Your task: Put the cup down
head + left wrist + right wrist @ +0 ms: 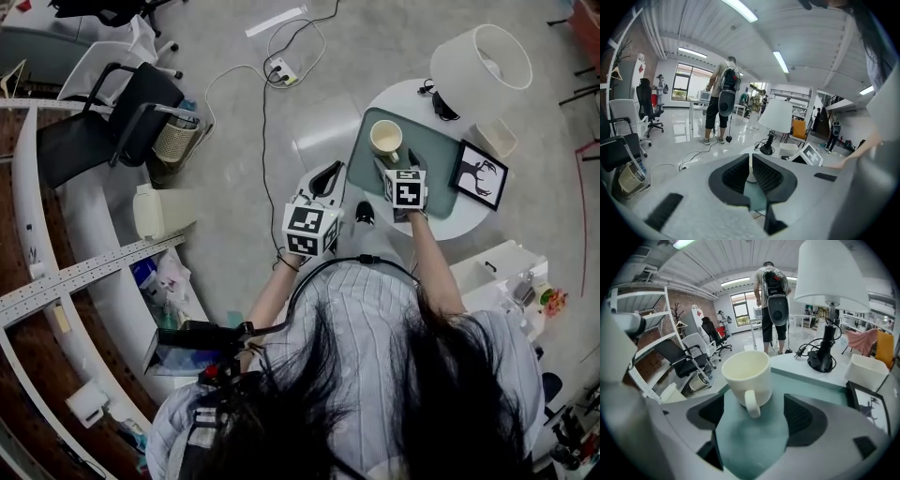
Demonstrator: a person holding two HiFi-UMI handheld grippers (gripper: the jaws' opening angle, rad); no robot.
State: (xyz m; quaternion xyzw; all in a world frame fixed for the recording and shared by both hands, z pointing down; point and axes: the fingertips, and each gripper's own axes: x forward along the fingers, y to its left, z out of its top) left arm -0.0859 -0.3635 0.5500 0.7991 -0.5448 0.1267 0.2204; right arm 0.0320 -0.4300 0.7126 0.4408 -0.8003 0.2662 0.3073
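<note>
A cream cup (385, 139) stands upright on a teal mat (360, 169) on the round white table (412, 92). My right gripper (398, 165) sits just behind it, over the mat. In the right gripper view the cup (747, 376) is a little ahead of the jaws, handle towards the camera. The right gripper (757, 414) is open, with only the mat (754, 441) between its fingers. My left gripper (327, 176) hovers off the table's left edge. In the left gripper view the left gripper (750, 161) is shut on nothing.
A lamp with a white shade (481, 58), a small white box (496, 138) and a black picture frame (479, 174) share the table. A black chair (112, 122), a wastebasket (175, 137) and a floor cable with socket (281, 71) lie left. A person with a backpack (772, 291) stands beyond.
</note>
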